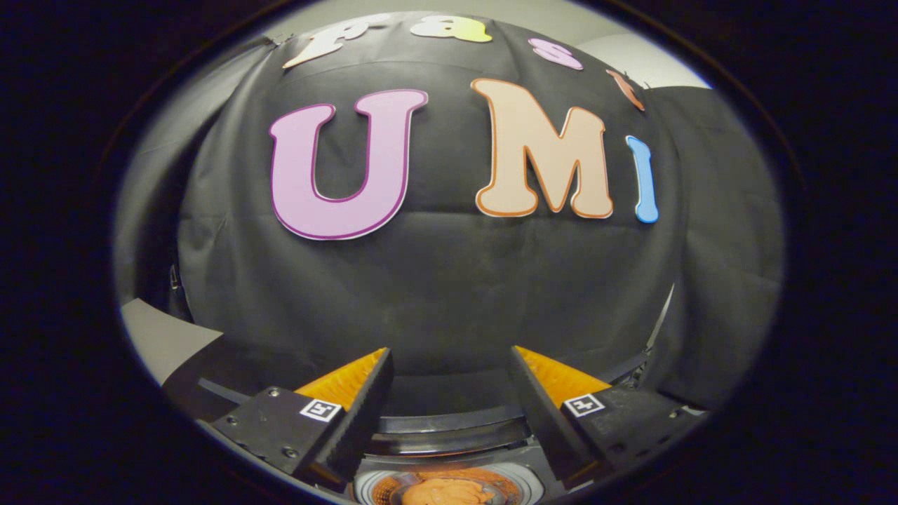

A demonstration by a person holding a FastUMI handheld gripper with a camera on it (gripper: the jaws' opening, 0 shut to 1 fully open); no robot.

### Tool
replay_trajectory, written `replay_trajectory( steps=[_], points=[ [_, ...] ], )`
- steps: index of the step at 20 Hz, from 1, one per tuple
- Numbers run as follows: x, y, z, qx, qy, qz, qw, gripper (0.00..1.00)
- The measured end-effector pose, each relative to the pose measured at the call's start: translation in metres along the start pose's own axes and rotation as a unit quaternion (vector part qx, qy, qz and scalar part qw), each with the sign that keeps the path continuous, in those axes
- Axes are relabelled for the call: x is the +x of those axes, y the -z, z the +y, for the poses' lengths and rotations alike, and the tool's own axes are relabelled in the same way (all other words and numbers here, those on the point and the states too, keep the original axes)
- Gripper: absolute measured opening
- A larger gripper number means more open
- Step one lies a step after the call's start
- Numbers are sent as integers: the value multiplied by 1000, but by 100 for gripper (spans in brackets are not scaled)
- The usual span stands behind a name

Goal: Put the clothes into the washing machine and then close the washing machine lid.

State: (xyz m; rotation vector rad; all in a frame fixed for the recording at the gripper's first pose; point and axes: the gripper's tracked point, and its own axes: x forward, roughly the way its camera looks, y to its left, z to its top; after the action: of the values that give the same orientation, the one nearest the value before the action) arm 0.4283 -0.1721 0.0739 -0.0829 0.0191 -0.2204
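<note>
The claw (449, 393) hangs released, grasping nothing, above the round washing machine drum (449, 484) with orange clothes (445, 492) inside. Loading looks done. Next it likely must find and swing down the dark lid (449, 424).

A hand-held two-finger gripper (449, 379) with wedge-shaped fingers (354, 414) whose inner faces are finely ribbed. Each finger sits on a flat black mounting block fixed with small round screws and bearing a small square black-and-white marker tag (320, 409).

No readable text, brand or number found. Each finger of the hand-held gripper (449, 393), standing apart, carries one small square black-and-white coded marker (320, 409); neither is legible.
</note>
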Motion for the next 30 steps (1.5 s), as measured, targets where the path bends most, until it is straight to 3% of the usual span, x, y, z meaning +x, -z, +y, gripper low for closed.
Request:
replay_trajectory(
  steps=[10,16,19,22,30],
  points=[
    [-24,11,-7,3,17,-11,1000,99],
    [-29,18,-6,2,20,21,1000,98],
    [-35,39,-5,44,5,83,996,97],
    [-37,46,-13,38,0,88,995,98],
    [-111,27,-29,12,-18,59,998,97]
  ],
)
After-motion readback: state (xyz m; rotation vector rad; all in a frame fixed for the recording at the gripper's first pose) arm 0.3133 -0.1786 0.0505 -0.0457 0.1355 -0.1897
